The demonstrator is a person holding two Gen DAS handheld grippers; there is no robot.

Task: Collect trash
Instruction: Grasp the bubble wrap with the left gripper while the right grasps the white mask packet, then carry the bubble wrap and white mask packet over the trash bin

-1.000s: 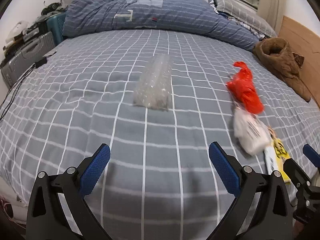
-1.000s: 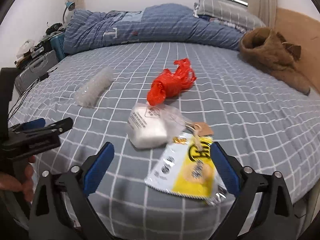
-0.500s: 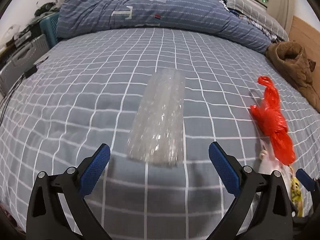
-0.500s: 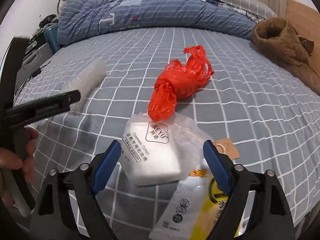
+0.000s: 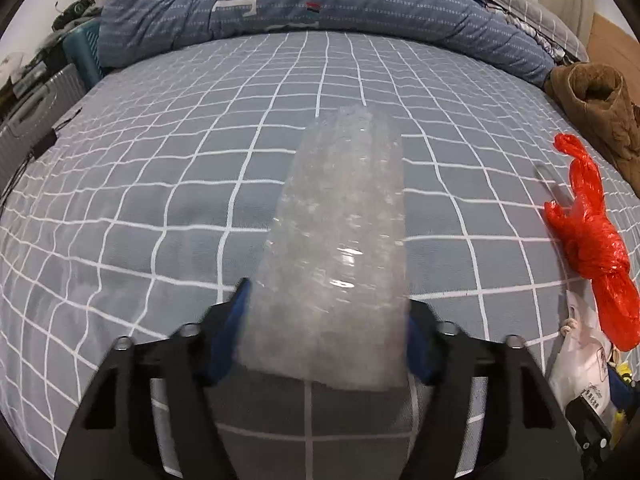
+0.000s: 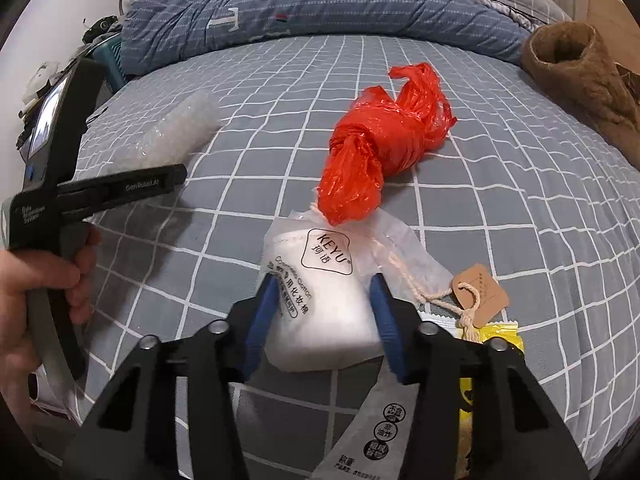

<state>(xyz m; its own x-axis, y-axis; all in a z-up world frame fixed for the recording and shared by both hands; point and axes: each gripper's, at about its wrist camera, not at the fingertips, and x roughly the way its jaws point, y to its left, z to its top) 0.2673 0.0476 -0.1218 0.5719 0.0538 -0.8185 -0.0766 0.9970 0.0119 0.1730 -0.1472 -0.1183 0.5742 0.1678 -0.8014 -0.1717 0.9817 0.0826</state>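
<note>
Open bedsheet (image 5: 168, 184) lies left of the bubble wrap (image 5: 340, 248). To its right, the red bag (image 6: 380, 148), cotton pack (image 6: 320, 300) and snack wrapper (image 6: 472, 400) crowd together; a brown coat (image 6: 580, 72) blocks the far right.

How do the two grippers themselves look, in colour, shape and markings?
Each gripper, left gripper and right gripper, has black angular arms with round metal bolts and blue pads inside the jaws. Seen from the right wrist, the left one has a black body with small pale lettering, held by a bare hand. No cables or sleeves show.

one bubble wrap roll (image 5: 340, 248), one red bag (image 6: 384, 148), one cotton pack (image 6: 320, 300), one snack packet (image 6: 476, 400)
</note>
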